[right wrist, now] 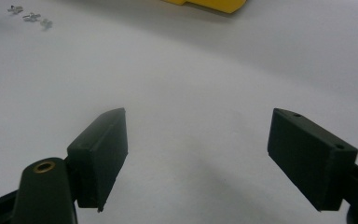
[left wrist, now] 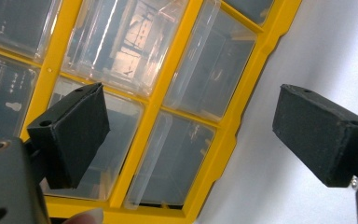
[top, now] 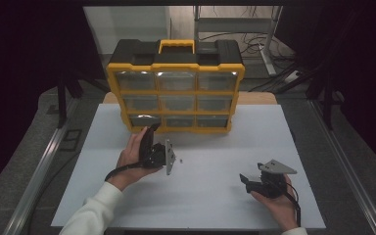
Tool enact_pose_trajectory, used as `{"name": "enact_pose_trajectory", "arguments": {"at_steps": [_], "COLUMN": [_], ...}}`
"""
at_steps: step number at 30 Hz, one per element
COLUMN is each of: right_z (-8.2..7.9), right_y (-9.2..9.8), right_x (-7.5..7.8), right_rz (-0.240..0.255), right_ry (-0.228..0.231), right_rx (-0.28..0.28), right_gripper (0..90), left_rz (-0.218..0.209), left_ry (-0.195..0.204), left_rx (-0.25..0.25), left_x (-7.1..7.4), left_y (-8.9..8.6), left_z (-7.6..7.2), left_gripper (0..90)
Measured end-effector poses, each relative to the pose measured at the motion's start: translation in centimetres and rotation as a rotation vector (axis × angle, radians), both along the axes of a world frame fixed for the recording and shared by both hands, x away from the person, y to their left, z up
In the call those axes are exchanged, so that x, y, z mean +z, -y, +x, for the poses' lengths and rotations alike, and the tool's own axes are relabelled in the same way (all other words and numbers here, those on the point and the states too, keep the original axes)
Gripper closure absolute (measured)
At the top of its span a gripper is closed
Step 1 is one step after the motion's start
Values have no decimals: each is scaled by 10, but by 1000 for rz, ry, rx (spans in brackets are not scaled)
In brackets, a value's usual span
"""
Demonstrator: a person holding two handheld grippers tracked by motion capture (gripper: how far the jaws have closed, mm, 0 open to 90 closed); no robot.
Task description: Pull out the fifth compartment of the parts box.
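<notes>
A yellow and black organizer case [top: 176, 92] stands upright at the back of the white table [top: 215, 147], with three rows of clear drawers facing me. My left gripper [top: 151, 131] is held in a hand just in front of the bottom left drawer [top: 145, 120]. In the left gripper view its jaws [left wrist: 191, 116] stand open and empty, close to the clear drawers [left wrist: 175, 161] and the yellow frame [left wrist: 154, 112]. My right gripper [top: 245, 180] rests low at the table's right, pointing left. Its jaws [right wrist: 198, 126] are open over bare table [right wrist: 191, 70].
A few tiny metal parts [top: 180, 159] lie on the table between the two grippers, and appear far off as metal parts [right wrist: 30, 17] in the right gripper view. A corner of the case [right wrist: 209, 3] shows there too. Metal rails run along both table sides.
</notes>
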State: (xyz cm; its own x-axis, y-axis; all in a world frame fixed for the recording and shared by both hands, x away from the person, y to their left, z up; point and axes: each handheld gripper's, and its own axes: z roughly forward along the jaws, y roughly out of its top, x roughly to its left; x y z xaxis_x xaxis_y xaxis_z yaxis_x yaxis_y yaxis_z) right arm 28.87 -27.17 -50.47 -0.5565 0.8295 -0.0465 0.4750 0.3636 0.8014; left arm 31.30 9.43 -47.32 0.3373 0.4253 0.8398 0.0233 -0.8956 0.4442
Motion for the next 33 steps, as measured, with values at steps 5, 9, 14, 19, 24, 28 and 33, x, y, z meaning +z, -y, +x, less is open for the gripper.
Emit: {"name": "enact_pose_trajectory", "arguments": {"at_steps": [5, 9, 14, 19, 24, 28, 33], "right_z": [0, 0, 0, 0, 0, 0, 0], "right_y": [0, 0, 1, 0, 0, 0, 0], "right_x": [0, 0, 0, 0, 0, 0, 0], "right_rz": [1, 0, 0, 0, 0, -1, -1], "right_ry": [0, 0, 3, 0, 0, 0, -1], "right_rx": [0, 0, 0, 0, 0, 1, 1], "right_gripper": [208, 208, 208, 208, 208, 208, 208], "left_rz": [6, 5, 9, 11, 6, 12, 3], "left_ry": [-1, 5, 7, 10, 16, 21, 17], "left_rx": [1, -3, -2, 1, -1, -1, 1], "left_x": [0, 2, 3, 6, 8, 11, 12], "left_y": [1, 2, 3, 3, 4, 5, 5], "left_z": [2, 4, 4, 6, 8, 9, 11], "left_gripper": [113, 115, 114, 114, 114, 112, 114]}}
